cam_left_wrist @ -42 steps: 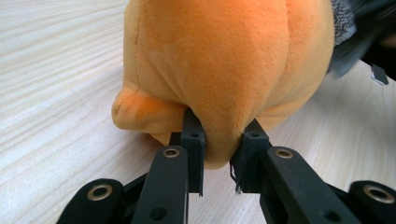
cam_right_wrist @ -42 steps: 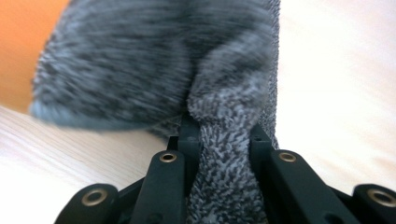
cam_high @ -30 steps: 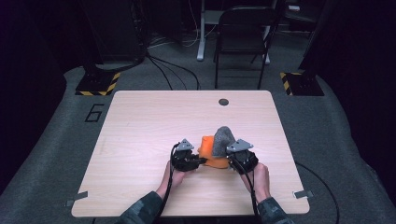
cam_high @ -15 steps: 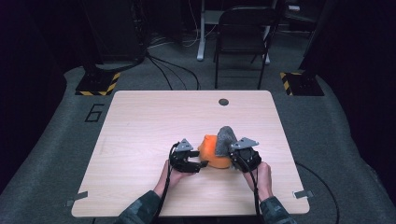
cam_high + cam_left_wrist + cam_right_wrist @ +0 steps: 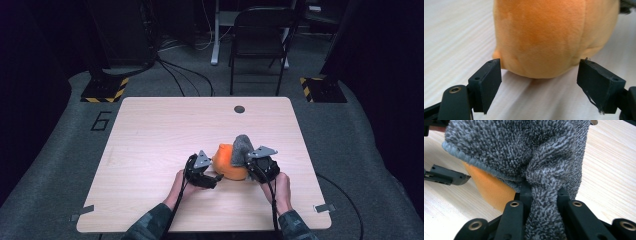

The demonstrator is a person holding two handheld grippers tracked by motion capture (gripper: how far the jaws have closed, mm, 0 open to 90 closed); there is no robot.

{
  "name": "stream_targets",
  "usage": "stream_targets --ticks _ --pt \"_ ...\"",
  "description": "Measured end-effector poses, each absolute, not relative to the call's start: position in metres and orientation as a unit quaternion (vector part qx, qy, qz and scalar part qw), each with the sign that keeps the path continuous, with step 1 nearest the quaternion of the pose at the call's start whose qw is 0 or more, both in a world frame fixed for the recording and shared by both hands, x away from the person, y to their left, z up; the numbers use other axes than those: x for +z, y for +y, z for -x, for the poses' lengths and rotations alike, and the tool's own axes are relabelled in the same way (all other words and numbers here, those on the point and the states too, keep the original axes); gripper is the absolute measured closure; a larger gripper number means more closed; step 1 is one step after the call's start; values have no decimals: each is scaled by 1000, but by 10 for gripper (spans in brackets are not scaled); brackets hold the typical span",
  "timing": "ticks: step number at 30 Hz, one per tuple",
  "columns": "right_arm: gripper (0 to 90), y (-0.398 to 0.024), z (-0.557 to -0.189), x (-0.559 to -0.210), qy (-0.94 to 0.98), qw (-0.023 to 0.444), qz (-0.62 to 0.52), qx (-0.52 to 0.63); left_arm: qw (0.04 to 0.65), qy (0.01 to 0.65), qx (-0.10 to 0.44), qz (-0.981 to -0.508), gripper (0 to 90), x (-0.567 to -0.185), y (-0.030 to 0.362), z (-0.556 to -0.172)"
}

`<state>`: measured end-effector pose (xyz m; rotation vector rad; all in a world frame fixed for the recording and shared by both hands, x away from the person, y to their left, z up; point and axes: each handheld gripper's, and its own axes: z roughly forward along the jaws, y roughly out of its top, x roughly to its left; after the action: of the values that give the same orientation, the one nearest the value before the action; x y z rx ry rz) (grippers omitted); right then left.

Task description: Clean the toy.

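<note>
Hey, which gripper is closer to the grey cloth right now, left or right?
Right. The right gripper is clamped on the grey cloth. The left gripper, its jaws just opened, sits at the orange plush, beyond the cloth.

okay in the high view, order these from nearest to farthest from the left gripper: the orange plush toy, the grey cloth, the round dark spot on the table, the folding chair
1. orange plush toy, right beside the left gripper
2. grey cloth, draped on the toy's right side
3. round dark spot, near the table's far edge
4. folding chair, beyond the table

Left gripper (image 5: 216,178) low over the table, jaws just been opening and now standing apart with nothing pressed between them; right gripper (image 5: 248,161) clamped tight, both forearms entering from the near edge.
</note>
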<state>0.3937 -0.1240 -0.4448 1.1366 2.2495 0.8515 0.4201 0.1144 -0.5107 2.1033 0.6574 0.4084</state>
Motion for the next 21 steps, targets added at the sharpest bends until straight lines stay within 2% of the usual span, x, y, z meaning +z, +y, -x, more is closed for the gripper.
stream_targets --ticks 6,8,15,21 --pt "755 -124 -394 -445 821 239 -415 310 433 240 173 -851 258 -517 107 -423" --pt "755 -123 -394 -445 821 239 -415 310 433 233 179 -852 309 -518 106 -422" --pt "755 -127 -394 -444 817 234 -415 324 447 240 179 -843 619 -520 106 -423" --pt "753 -176 -391 -427 773 247 -466 352 453 245 178 -838 706 -521 107 -422"
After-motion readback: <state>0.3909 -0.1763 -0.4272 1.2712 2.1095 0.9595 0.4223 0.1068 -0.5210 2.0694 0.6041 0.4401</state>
